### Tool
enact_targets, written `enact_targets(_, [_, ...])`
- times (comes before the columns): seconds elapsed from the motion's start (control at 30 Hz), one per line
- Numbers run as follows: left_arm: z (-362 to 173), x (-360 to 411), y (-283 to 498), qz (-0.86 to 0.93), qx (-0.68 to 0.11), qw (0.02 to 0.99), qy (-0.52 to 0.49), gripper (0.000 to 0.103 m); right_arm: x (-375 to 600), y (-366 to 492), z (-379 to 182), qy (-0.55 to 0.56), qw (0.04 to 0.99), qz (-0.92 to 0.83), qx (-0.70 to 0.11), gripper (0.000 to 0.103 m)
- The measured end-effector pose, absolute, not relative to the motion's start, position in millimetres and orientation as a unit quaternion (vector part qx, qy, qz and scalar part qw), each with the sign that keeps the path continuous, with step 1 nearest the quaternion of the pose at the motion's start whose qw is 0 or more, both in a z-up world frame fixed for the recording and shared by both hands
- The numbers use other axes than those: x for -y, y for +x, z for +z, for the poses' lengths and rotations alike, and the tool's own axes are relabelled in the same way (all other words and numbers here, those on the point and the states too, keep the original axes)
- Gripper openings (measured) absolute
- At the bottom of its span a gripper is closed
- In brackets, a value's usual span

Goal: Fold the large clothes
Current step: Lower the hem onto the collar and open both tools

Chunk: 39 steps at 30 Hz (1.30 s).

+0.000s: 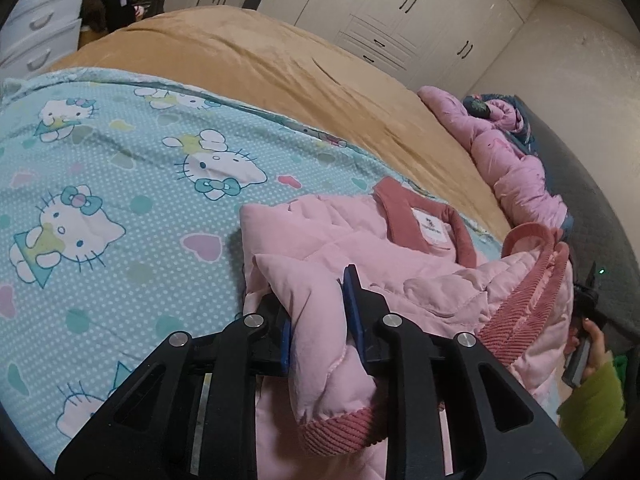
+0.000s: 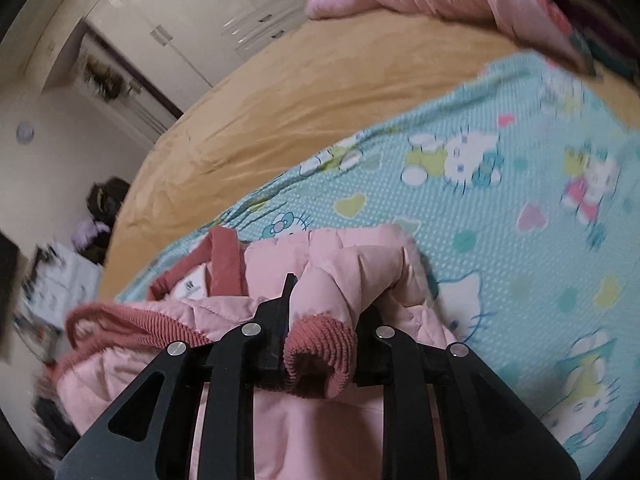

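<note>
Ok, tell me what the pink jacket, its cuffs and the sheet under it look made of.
Pink jacket: smooth matte woven shell, puffy stitched quilting, probably padded synthetic. Cuffs: darker pink with raised ribs, corduroy or rib knit. Cartoon-print sheet: thin printed woven fabric, likely cotton or a blend.

The bed (image 1: 248,60), covered in a tan plush blanket, carries a light-blue dotted quilt with cartoon cats (image 1: 120,168) across its near part. A pale pink quilted jacket with dark-pink corduroy trim (image 1: 400,252) lies on the quilt near the bed's near edge. A bunched pink padded duvet (image 1: 508,160) lies along the right edge.
</note>
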State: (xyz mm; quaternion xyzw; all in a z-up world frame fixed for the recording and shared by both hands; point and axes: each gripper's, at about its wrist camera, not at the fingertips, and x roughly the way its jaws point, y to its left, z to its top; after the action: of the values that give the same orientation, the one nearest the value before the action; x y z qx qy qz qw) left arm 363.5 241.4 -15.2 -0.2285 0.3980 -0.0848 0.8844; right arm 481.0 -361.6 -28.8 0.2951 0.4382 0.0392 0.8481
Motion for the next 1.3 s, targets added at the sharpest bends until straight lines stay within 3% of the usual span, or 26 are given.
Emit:
enact_targets(0.23, [-7.4, -242.4, 360.2, -0.095, -0.397, 0.882, -0.235, 0.019, 369.5, 470.8, -10.1, 0.335, 0.828, 0.051, -0.447, 0.035])
enact_targets(0.27, [-6.2, -242.7, 359.5, -0.096, -0.395, 0.882, -0.237, 0.020, 371.2, 466.3, -4.3, 0.346, 0.826, 0.060, -0.441, 0.043])
enact_targets(0.3, [-4.6, -242.7, 358.7, -0.098, -0.394, 0.882, -0.237, 0.021, 372.4, 462.2, 0.9, 0.357, 0.825, 0.071, -0.433, 0.066])
enact_targets(0.37, [-3.4, -242.8, 358.7, -0.099, -0.392, 0.883, -0.238, 0.023, 373.5, 452.8, 15.0, 0.364, 0.828, 0.067, -0.421, 0.098])
enact_targets(0.5, [2.3, -239.6, 356.9, -0.101, -0.387, 0.886, -0.235, 0.029, 361.2, 427.1, 43.6, 0.325, 0.853, 0.066, -0.403, 0.098])
enact_targets(0.73, [10.3, -241.4, 352.9, -0.109, -0.381, 0.884, -0.248, 0.035, 254.9, 346.8, 68.7, 0.154, 0.910, 0.165, -0.348, 0.098])
enact_targets(0.87, [19.2, -244.0, 347.1, -0.131, -0.366, 0.879, -0.275, 0.066, 177.7, 327.0, 32.6, 0.071, 0.886, 0.225, -0.399, 0.097])
enact_targets(0.97, [30.9, -243.2, 340.5, -0.127, -0.353, 0.884, -0.280, 0.078, 145.1, 338.3, 5.4, 0.005, 0.884, 0.193, -0.426, 0.097])
enact_targets(1.03, [44.1, -244.4, 332.3, -0.111, -0.332, 0.896, -0.272, 0.093, 135.9, 353.3, -13.8, -0.012, 0.879, 0.165, -0.446, 0.097])
enact_targets(1.17, [75.6, -255.1, 311.9, -0.101, -0.275, 0.921, -0.257, 0.094, 128.1, 374.7, -33.1, -0.013, 0.883, 0.139, -0.448, 0.099])
enact_targets(1.3, [75.1, -263.0, 311.5, -0.068, -0.275, 0.932, -0.225, 0.094, 130.9, 384.6, -30.4, 0.000, 0.884, 0.138, -0.446, 0.099])
